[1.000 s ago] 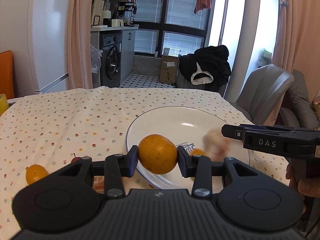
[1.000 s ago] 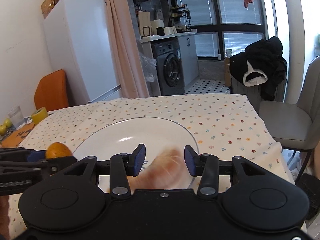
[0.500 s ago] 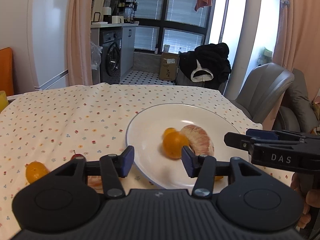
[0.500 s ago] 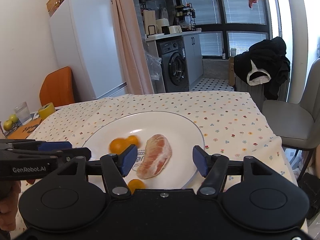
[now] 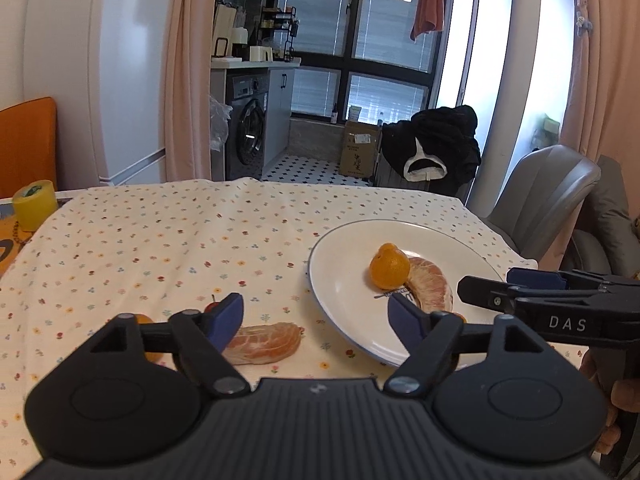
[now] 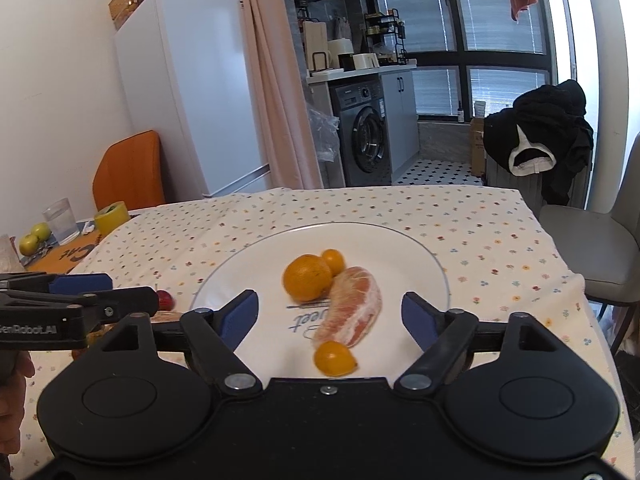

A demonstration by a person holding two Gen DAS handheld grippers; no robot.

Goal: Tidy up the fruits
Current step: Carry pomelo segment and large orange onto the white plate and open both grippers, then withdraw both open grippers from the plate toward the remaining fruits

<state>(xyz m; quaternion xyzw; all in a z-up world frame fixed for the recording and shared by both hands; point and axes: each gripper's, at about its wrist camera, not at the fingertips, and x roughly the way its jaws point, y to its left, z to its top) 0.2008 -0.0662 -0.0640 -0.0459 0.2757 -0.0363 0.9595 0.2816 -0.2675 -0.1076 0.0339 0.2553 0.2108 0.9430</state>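
Plate (image 6: 420, 276) holds four pieces: orange (image 6: 307, 282), peeled wedge (image 6: 352, 312) touching it, one kumquat (image 6: 333, 261) behind the orange, another (image 6: 334, 357) at the near rim.

Both tools empty. Left gripper (image 5: 316, 320) spread wide, nothing between the jaws. Right gripper (image 6: 330, 316) also spread, hovering over the near side of the plate.

Step, by my read: between placements, picking the next loose fruit. Left on the cloth (image 5: 160, 240): second wedge (image 5: 264, 344) just left of the plate, right in front of the left gripper; a small red fruit (image 6: 165, 299); an orange piece (image 5: 148, 354) mostly behind the left finger.

Next move likely: left gripper drops over the second wedge, closes gently since it looks soft and could tear, then carries it right onto bare plate.

Hard to see:
- orange piece on the cloth is mostly hidden; probably a kumquat, can't confirm
- red fruit barely peeks past the left fingertip in the left view
- near kumquat is covered by the left gripper's right finger in the left view
- plate lettering is partly covered by fruit
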